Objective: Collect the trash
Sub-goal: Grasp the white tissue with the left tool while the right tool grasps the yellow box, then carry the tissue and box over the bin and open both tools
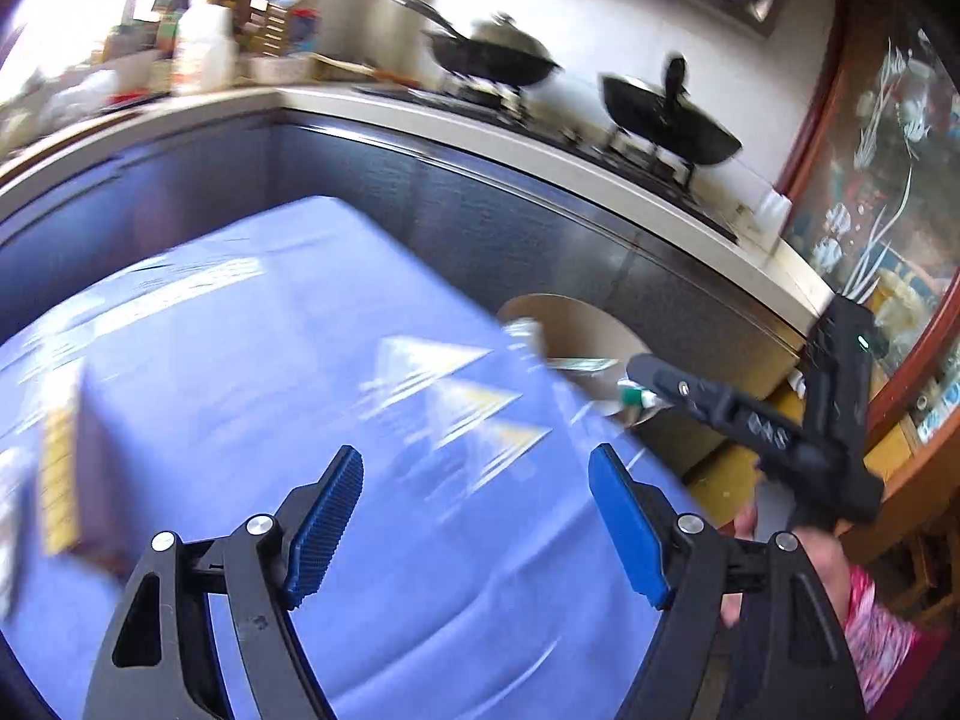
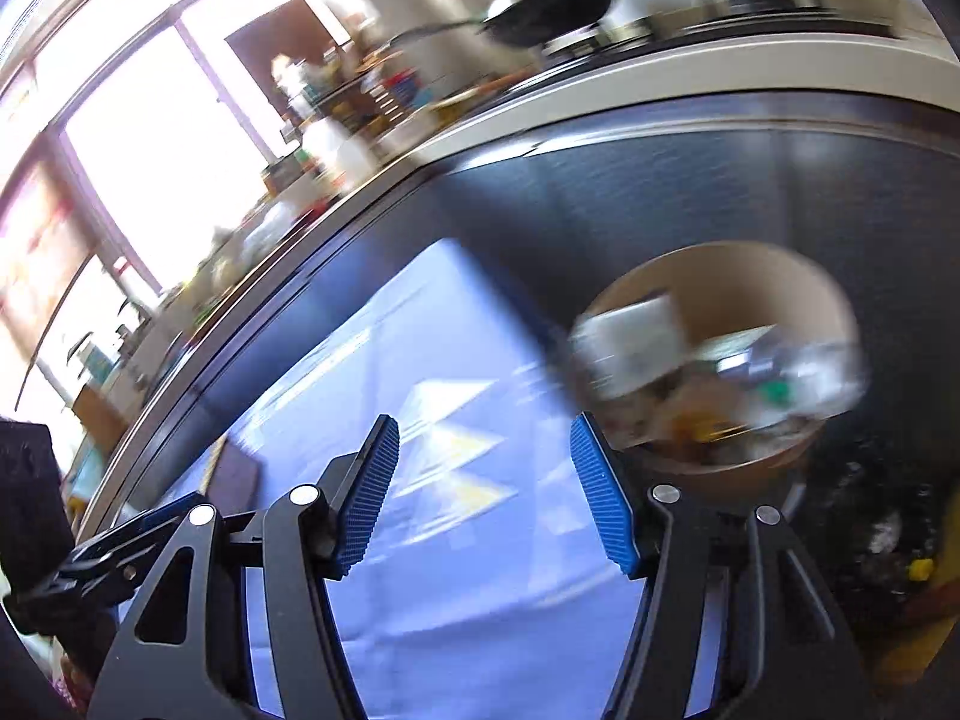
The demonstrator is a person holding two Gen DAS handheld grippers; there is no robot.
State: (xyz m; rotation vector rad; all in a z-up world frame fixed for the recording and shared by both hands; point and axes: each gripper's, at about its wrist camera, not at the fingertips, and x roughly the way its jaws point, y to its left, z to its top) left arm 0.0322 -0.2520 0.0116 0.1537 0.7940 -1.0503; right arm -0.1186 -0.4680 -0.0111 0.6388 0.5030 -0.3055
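We hold the left gripper (image 1: 474,516) low over the blue-covered surface (image 1: 252,360), jaws apart and empty. Our right gripper (image 2: 483,495) angles toward the round bin (image 2: 720,468) beyond the surface's edge, jaws apart too, empty. Blurred trash (image 2: 636,342) lies inside the bin. Woks (image 1: 498,54) sit on the stove behind.

A round tan bin (image 2: 714,468) is seen beside the blue tabletop, stuffed with blurry trash (image 2: 636,342): white carton, clear plastic, green bits.
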